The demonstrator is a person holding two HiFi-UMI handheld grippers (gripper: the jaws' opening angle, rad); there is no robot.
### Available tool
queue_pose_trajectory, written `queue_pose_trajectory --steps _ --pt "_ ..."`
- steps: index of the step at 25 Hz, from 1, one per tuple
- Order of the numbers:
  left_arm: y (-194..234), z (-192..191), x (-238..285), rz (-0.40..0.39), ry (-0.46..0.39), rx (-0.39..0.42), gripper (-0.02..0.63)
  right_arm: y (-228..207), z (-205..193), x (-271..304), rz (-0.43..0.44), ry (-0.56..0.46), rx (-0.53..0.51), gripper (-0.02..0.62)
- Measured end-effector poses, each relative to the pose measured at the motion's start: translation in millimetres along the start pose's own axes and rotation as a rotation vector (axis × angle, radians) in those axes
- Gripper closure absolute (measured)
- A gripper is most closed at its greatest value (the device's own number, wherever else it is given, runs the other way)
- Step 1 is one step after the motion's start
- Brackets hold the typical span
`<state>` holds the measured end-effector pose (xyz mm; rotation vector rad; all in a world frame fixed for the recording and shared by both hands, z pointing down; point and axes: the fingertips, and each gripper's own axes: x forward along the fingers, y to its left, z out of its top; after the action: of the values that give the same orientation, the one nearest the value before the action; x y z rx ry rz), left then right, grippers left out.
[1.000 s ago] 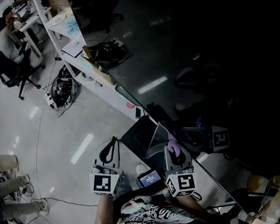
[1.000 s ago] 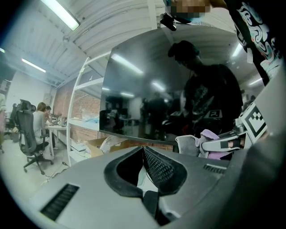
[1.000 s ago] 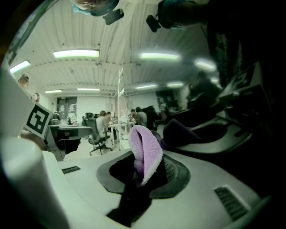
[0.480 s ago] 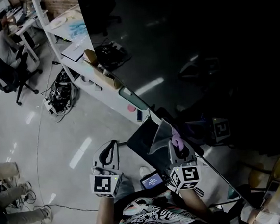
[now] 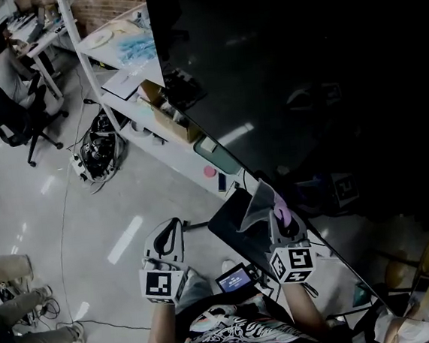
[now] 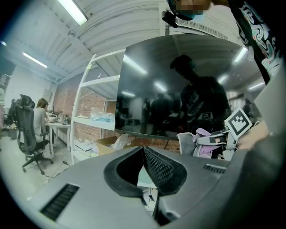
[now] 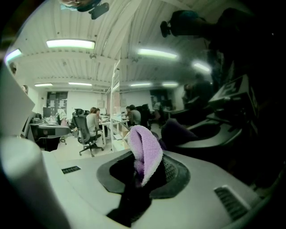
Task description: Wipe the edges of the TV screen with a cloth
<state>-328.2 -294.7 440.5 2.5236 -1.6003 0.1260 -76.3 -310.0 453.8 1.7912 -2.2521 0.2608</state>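
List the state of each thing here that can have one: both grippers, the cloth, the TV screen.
left gripper: fingers together, holding nothing.
right gripper: fingers shut on the cloth.
cloth: purple, folded, sticking up out of the fingers; whether it touches the screen cannot be told.
TV screen: off, dark, mirroring ceiling lights.

Grey left gripper (image 5: 171,230) and right gripper (image 5: 281,224), black ribbed pads (image 6: 163,167), black-white marker cubes (image 5: 159,283); black shirt (image 5: 230,337), white print.
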Motion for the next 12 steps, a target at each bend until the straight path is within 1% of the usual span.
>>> queue_pose_trajectory --steps 3,6,7,10,12 --pt "10.9 1.5 -5.5 -0.009 -0.004 0.006 0.588 2.9 2.2 3.7 -0.025 -0.005 -0.008 0.486" --pt "28.4 4.5 -11.5 0.009 -0.043 -0.019 0.588 9.4 5.1 10.0 -0.038 -0.006 -0.008 0.486" --pt "34.1 3.4 -13.8 0.012 -0.042 -0.018 0.588 11.9 5.5 12.4 -0.042 -0.006 -0.010 0.486" --pt "47.5 -4.4 -19.0 0.007 0.005 0.012 0.588 17.2 6.2 20.4 -0.056 -0.006 -0.014 0.486" --pt "53.6 -6.7 -21.9 0.005 0.009 0.010 0.588 19.4 6.3 24.4 -0.065 -0.007 -0.008 0.486"
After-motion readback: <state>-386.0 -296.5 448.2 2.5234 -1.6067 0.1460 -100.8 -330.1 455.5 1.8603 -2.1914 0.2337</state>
